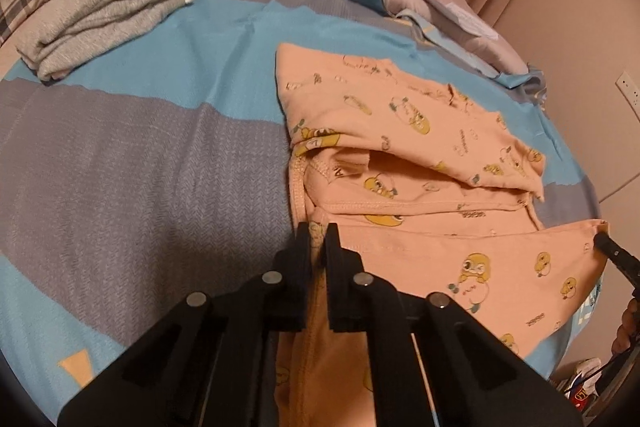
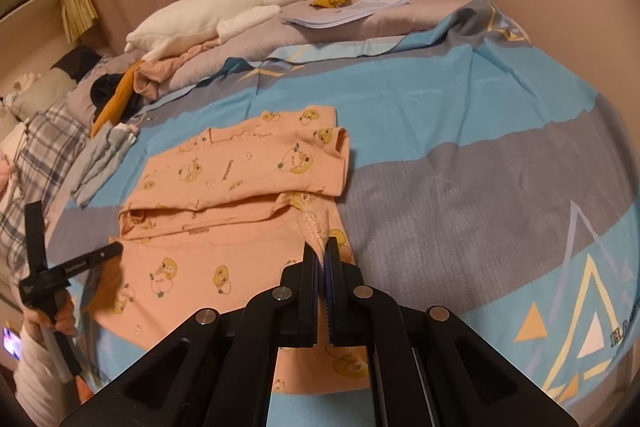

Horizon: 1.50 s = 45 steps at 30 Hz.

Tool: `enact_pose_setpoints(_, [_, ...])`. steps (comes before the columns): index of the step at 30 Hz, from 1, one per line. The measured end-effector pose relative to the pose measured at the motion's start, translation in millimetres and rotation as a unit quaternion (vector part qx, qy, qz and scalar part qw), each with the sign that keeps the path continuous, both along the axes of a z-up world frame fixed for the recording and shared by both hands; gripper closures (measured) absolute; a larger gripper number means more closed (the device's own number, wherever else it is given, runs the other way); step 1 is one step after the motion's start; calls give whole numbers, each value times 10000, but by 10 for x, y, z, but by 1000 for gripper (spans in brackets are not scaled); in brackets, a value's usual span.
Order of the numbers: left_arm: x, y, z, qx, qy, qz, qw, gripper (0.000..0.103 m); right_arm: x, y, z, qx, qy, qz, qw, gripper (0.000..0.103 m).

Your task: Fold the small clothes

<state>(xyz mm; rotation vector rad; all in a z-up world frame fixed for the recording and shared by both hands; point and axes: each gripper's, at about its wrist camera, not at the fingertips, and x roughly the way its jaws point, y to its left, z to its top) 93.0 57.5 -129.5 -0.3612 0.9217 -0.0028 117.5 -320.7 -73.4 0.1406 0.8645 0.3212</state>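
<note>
Bedspread [image 2: 460, 131] in blue and grey carries one peach duck-print garment [image 2: 240, 167], part folded. Only the left wrist view shows the grey folded stack [image 1: 104, 15]; only the right shows the papers [image 2: 348, 9]. One plush goose [image 2: 224, 15] lies behind. Two grippers, left gripper [image 1: 318, 235] and right gripper [image 2: 319, 251], each pinch the garment's near edge, angled low.

Bedsheet [image 2: 500, 131]: you are seeing partial letters "HA" printing near its right edge, cut off. Peach garment [image 2: 224, 183]: small print is showing, too blurred to read.
</note>
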Motion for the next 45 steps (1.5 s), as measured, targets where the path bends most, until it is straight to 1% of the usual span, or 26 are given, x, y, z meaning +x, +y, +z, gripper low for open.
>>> enact_pose_setpoints(5, [-159, -28, 237, -5, -396, 48, 9992, 99, -22, 21, 45, 11, -73, 36, 10000, 99])
enact_pose_setpoints(10, [-271, 2, 438, -188, -653, 175, 9975, 99, -25, 34, 120, 41, -180, 36, 9998, 99])
enact_pose_setpoints(13, [-272, 24, 622, -298, -901, 176, 9953, 99, 18, 43, 190, 60, -283, 52, 9996, 99])
enact_pose_setpoints(16, [-188, 58, 806, -282, -1137, 182, 9929, 99, 126, 66, 293, 12, -434, 68, 9990, 99])
enact_pose_setpoints(20, [-11, 136, 979, -298, -1367, 255, 9898, 99, 353, 110, 445, 18, -659, 109, 9978, 99])
enact_pose_setpoints(22, [105, 184, 1052, -282, -1474, 310, 9882, 99, 528, 150, 529, 67, -757, 156, 9970, 99])
enact_pose_setpoints(25, [289, 266, 1117, -283, -1554, 388, 9867, 99, 802, 213, 594, 146, -780, 185, 9967, 99])
enact_pose_setpoints(29, [647, 380, 1104, -272, -1470, 501, 9875, 99, 1194, 332, 539, 129, -654, 128, 9977, 99])
enact_pose_setpoints(34, [1052, 471, 940, -257, -1199, 605, 9906, 99, 1662, 473, 270, 45, -248, 57, 9997, 99])
enact_pose_setpoints(37, [1245, 488, 815, -231, -1046, 613, 9924, 99, 1827, 533, 117, -90, -91, 0, 9999, 99])
enact_pose_setpoints(42, [1527, 520, 496, -67, -589, 640, 9962, 99, 1989, 587, -96, -238, 143, -71, 9996, 99])
enact_pose_setpoints(45, [1622, 580, 324, -104, -363, 697, 9969, 99, 2080, 611, -209, -358, 270, -102, 9989, 99])
